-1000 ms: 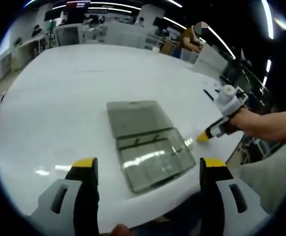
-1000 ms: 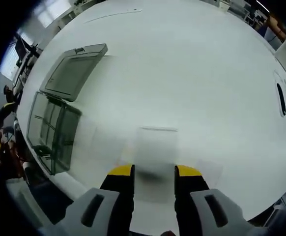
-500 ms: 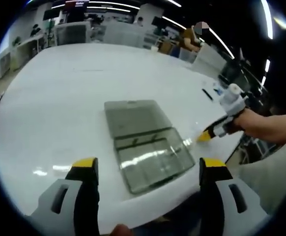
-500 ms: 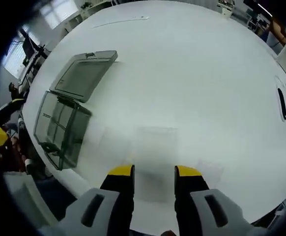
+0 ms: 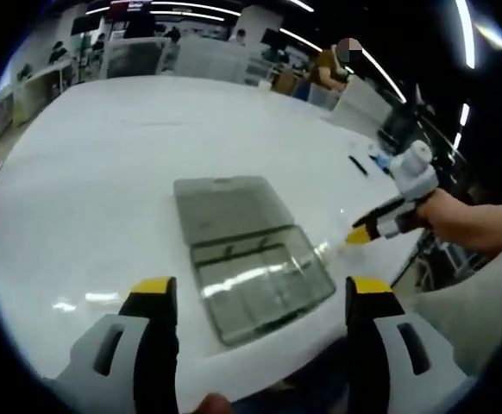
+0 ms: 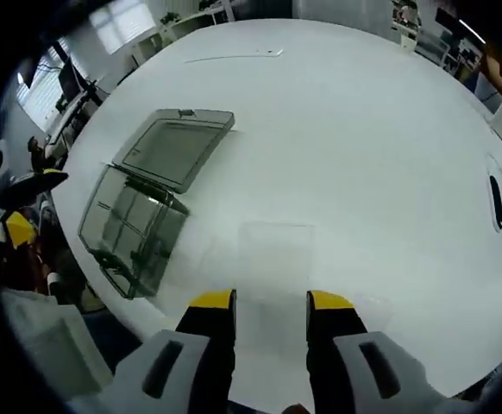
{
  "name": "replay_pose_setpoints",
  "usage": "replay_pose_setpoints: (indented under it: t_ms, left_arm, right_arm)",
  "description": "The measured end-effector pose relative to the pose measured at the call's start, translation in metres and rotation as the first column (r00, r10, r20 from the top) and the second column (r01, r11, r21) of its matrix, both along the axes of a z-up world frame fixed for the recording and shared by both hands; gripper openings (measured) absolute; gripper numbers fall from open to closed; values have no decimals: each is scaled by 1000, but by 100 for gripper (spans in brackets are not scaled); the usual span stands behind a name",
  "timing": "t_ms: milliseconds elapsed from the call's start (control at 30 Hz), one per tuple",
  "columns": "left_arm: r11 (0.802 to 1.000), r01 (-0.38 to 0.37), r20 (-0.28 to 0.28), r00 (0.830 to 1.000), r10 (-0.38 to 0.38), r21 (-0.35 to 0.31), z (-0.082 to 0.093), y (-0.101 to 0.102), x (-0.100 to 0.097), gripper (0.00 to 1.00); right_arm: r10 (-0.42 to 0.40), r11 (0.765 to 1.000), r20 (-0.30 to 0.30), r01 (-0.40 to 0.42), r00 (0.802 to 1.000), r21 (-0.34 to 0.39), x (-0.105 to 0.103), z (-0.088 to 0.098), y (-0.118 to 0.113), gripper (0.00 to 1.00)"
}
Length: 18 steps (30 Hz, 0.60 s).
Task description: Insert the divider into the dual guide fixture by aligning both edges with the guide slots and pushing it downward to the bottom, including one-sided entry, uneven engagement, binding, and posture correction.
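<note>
Between right gripper (image 6: 271, 304) jaws, clear divider (image 6: 274, 259), left gripper (image 5: 255, 297) empty

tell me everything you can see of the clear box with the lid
The clear box is smoky grey see-through plastic, lying open near the edge of the white table. Its flat lid is swung fully back and rests on the tabletop, hinged to the tray along one side. The tray has thin inner walls marking compartments, seen in the right gripper view. Neither gripper touches it.
</note>
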State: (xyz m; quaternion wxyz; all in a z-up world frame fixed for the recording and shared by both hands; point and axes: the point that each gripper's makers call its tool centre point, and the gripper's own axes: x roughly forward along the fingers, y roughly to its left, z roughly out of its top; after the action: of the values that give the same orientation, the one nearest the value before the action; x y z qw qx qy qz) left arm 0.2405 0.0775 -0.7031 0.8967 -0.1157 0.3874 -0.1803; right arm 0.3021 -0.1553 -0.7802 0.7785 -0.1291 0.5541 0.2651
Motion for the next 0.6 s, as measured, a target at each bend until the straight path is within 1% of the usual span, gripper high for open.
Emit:
replay_pose_setpoints:
  t_ms: [267, 500, 567, 600]
  left_arm:
    - [1000, 24, 17, 1000, -24, -9, 4, -11, 5, 74]
    - [998, 56, 38, 998, -54, -38, 10, -26, 12, 71]
    - [997, 68, 38, 997, -66, -47, 10, -31, 14, 70]
    - [996, 78, 40, 996, -76, -53, 11, -34, 14, 69]
  right_arm:
    - [19, 1000, 25, -20, 1000, 24, -3, 10, 2, 27]
    - [51, 997, 61, -54, 997, 56, -5, 26, 11, 27]
    - [64, 995, 81, -70, 995, 67, -4, 30, 15, 27]
    - [90, 993, 100, -97, 991, 62, -4, 33, 17, 27]
